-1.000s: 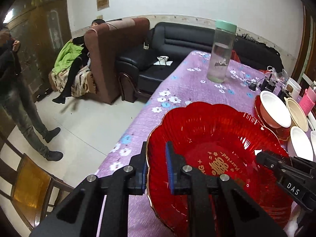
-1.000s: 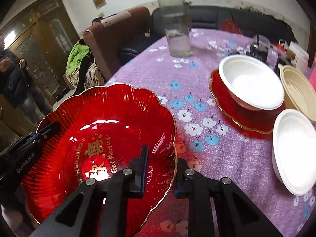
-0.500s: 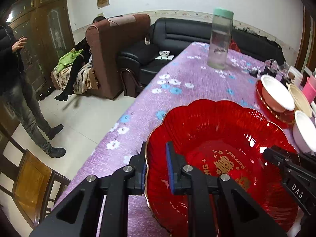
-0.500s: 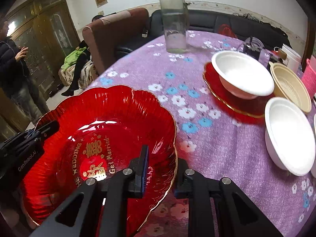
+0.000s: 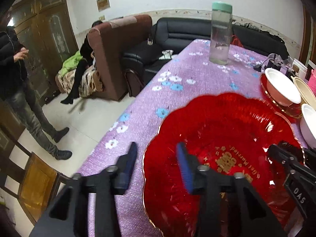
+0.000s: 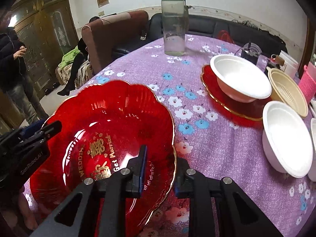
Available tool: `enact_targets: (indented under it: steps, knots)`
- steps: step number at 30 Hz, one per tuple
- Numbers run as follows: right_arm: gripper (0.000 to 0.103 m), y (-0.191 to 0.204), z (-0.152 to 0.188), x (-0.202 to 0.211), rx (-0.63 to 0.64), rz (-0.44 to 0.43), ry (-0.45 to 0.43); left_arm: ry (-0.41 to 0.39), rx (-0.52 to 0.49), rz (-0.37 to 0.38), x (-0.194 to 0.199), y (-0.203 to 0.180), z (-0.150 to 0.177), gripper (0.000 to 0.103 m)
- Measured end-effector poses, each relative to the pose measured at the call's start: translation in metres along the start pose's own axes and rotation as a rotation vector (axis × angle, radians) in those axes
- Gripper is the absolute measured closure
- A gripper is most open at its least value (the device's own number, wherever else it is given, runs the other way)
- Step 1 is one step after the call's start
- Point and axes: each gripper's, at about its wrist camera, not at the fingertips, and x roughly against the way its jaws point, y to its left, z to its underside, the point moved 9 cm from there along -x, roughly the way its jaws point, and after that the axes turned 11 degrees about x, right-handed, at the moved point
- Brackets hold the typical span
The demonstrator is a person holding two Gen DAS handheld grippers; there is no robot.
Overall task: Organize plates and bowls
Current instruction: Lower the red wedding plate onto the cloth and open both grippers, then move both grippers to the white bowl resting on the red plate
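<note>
On the purple flowered tablecloth rests our red plate; our left gripper and right gripper have just been opening, each straddling its rim without pinching.

Both grippers are showing matte black, triangular-cutout finger frames with silver screw heads behind the jaws. The left gripper and right gripper are wearing blue ribbed pads inside.

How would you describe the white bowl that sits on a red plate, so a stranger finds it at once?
On the purple flowered tablecloth, look right of the tall bottle. The bowl sits on a small gold-rimmed red plate. The other white bowl rests directly on the cloth.
</note>
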Motion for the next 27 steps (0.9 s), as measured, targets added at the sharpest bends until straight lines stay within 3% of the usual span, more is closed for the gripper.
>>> enact_targets:
  steps: [1,3,5,9,18,27]
  knots:
    - [0.069,0.0,-0.001,0.002,0.005,0.002,-0.007,-0.019,-0.005,-0.003,0.007,-0.001,-0.003,0.045]
    - [0.05,0.001,-0.004,0.007,0.006,0.005,-0.025,-0.051,-0.009,-0.011,0.019,-0.001,-0.007,0.043]
    - [0.047,0.0,-0.007,0.014,0.0,0.01,-0.048,-0.066,-0.005,-0.013,0.029,0.0,-0.009,0.038]
    - [0.047,-0.003,-0.011,0.028,-0.002,0.026,-0.077,-0.096,0.015,-0.016,0.054,0.004,-0.013,0.03]
    - [0.046,-0.026,0.003,0.062,-0.101,0.031,-0.118,-0.146,0.017,0.003,0.107,-0.001,-0.007,0.029]
    - [0.044,-0.053,0.032,0.098,-0.2,0.042,-0.162,-0.204,-0.05,0.019,0.148,-0.034,0.006,0.026]
